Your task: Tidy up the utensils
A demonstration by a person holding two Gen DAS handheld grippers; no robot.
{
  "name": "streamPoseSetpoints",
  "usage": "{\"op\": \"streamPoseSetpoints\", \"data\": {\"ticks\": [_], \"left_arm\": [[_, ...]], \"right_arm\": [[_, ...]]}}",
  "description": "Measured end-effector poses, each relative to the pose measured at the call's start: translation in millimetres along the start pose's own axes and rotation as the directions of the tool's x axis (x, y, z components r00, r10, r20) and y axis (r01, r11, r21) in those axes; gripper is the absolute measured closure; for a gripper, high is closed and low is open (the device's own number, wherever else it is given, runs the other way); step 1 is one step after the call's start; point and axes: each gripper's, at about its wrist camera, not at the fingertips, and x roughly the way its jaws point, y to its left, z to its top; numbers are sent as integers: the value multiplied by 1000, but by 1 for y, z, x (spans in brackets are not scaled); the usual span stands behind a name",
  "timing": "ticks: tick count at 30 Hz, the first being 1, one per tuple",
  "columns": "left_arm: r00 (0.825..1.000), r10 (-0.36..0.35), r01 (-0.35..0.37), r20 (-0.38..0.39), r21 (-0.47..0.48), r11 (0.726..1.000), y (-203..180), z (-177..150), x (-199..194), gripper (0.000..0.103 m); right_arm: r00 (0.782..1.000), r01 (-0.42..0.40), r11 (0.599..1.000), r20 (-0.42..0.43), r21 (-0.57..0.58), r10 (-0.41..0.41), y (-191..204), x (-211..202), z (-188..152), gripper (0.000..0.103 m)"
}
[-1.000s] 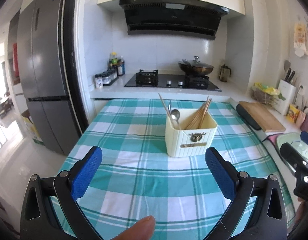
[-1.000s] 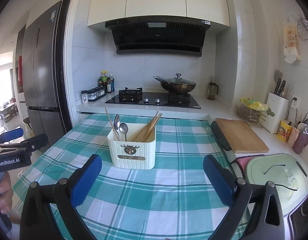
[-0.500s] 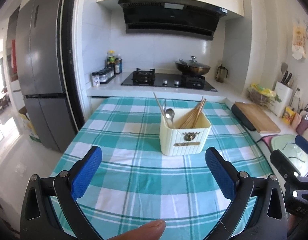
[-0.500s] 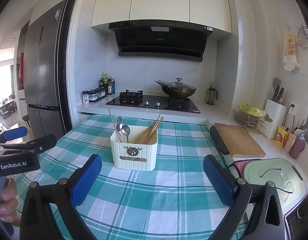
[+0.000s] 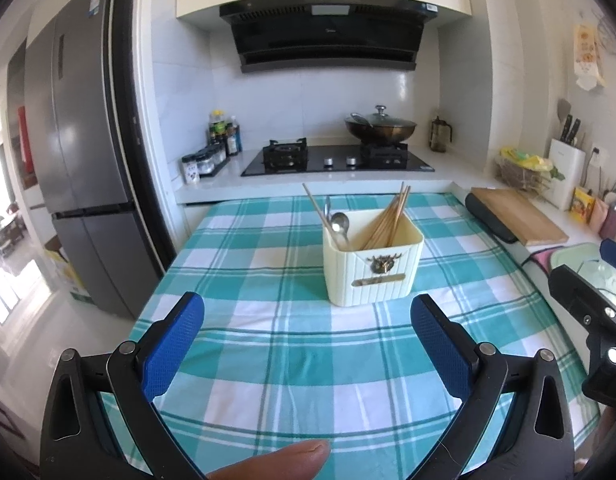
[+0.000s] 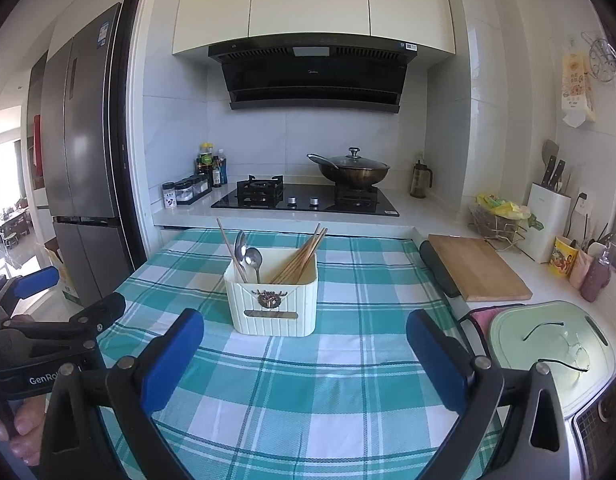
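Observation:
A cream utensil holder [image 5: 374, 270] [image 6: 274, 304] stands upright on the teal checked tablecloth [image 5: 292, 344] [image 6: 308, 384]. Inside it are wooden chopsticks [image 5: 392, 216] [image 6: 304, 254] on the right, two metal spoons [image 5: 338, 222] [image 6: 248, 254] and one lone chopstick on the left. My left gripper [image 5: 308, 344] hangs open above the cloth, short of the holder, nothing between its blue pads. My right gripper [image 6: 304, 356] is open too, also short of the holder. Each gripper shows at the edge of the other's view.
A stove with a lidded wok [image 6: 350, 170] sits on the counter behind the table. A wooden cutting board [image 6: 476, 266], a pale green lid with glasses on it [image 6: 556, 348] and a knife block [image 6: 546, 216] line the right counter. A fridge [image 5: 80, 168] stands left.
Both grippers have pulled back and risen a little from the table; the holder looks slightly smaller and further off. Both stayed open. Nothing on the table moved.

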Motion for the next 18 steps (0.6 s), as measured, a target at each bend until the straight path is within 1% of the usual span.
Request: {"op": "streamPoseSetpoints", "data": {"ticks": [11,18], "left_arm": [[1000,1,-1,-19,-13,1000,1,-1,1,0],[1000,-1,1,-19,-3,1000,-2,-2,1,0]], "right_arm": [[1000,-2,1000,5,4,2,1,-2,-1,0],[1000,7,1000,-3,7,-7,0,-1,-2,0]]}}
